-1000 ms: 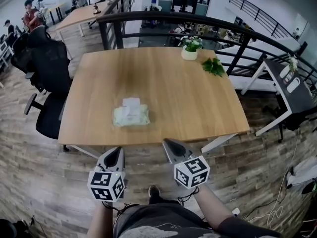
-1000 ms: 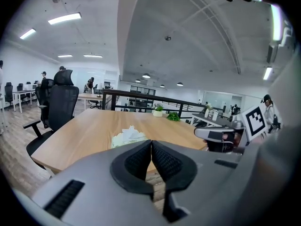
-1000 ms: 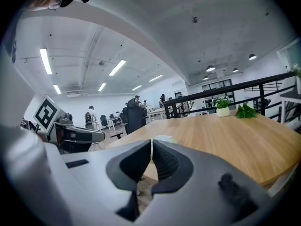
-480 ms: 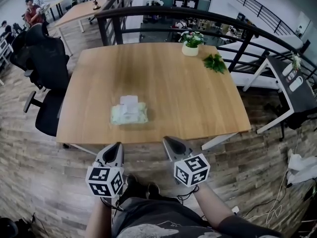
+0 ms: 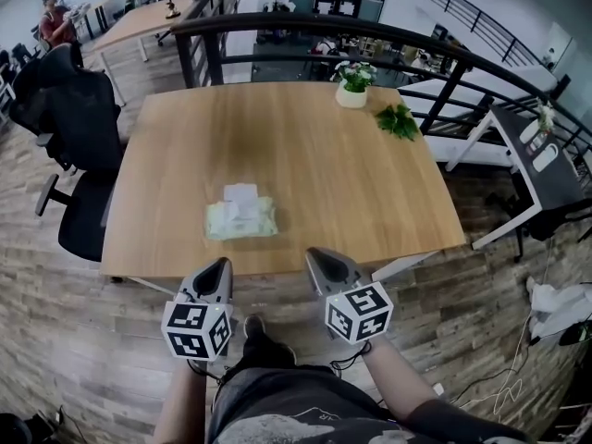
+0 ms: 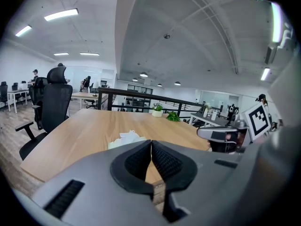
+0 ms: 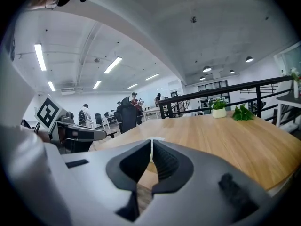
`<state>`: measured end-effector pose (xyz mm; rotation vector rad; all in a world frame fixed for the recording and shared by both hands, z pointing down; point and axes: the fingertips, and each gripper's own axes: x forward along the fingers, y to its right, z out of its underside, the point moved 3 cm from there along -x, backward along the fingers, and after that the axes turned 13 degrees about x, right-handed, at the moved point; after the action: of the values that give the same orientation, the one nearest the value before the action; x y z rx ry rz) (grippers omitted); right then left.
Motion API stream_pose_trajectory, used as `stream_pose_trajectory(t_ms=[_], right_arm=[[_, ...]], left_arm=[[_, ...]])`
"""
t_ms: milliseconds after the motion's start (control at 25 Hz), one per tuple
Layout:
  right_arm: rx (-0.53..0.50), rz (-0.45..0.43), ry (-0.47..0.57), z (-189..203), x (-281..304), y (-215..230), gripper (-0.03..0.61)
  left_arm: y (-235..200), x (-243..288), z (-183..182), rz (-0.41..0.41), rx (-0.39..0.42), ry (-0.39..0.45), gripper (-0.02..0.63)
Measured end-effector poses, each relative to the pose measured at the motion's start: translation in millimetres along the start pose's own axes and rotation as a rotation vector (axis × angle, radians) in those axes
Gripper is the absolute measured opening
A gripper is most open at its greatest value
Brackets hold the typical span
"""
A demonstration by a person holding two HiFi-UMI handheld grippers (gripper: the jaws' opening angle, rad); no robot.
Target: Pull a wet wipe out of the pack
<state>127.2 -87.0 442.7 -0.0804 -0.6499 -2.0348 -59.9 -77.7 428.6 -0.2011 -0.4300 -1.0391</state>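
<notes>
A pale green wet wipe pack [image 5: 240, 220] lies on the wooden table [image 5: 314, 155], left of centre, near the front edge. A white wipe [image 5: 241, 193] sticks out of its top. The left gripper view has the pack [image 6: 126, 139] just beyond the jaws, a little to the left. My left gripper [image 5: 222, 265] hovers at the table's front edge, short of the pack, shut and holding nothing. My right gripper [image 5: 314, 254] is level with it, to the right of the pack, also shut and empty. Both pairs of jaws meet in their own views, left gripper [image 6: 151, 142] and right gripper [image 7: 151, 142].
A potted plant [image 5: 351, 86] and a sprig of green leaves [image 5: 398, 121] sit at the table's far right. A black office chair [image 5: 79, 109] stands to the left of the table. A dark railing [image 5: 370, 35] runs behind it, and a white desk [image 5: 527, 155] stands to the right.
Both grippers have come a little forward, up to the table's front edge. Their jaws stay shut. The pack has not moved.
</notes>
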Motion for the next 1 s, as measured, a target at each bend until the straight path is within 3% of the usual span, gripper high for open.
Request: stream_pose_trajectory(t_ms=[520, 760, 1000], right_arm=[[-0.001, 0.031, -0.039, -6.2, 59.4, -0.9, 0.026], [0.002, 0.068, -0.039, -15.7, 88.8, 6.8, 0.026], [0.015, 0.087, -0.052, -17.5, 110.0, 11.9, 0.026]], left_arm=[[-43.7, 39.7, 4.0, 0.036, -0.019, -0.029, 0.017], [-61.0, 67.1, 5.1, 0.068, 0.031, -0.049, 0.017], [-68.5, 92.3, 10.0, 0.104, 0.011, -0.073, 0.017]])
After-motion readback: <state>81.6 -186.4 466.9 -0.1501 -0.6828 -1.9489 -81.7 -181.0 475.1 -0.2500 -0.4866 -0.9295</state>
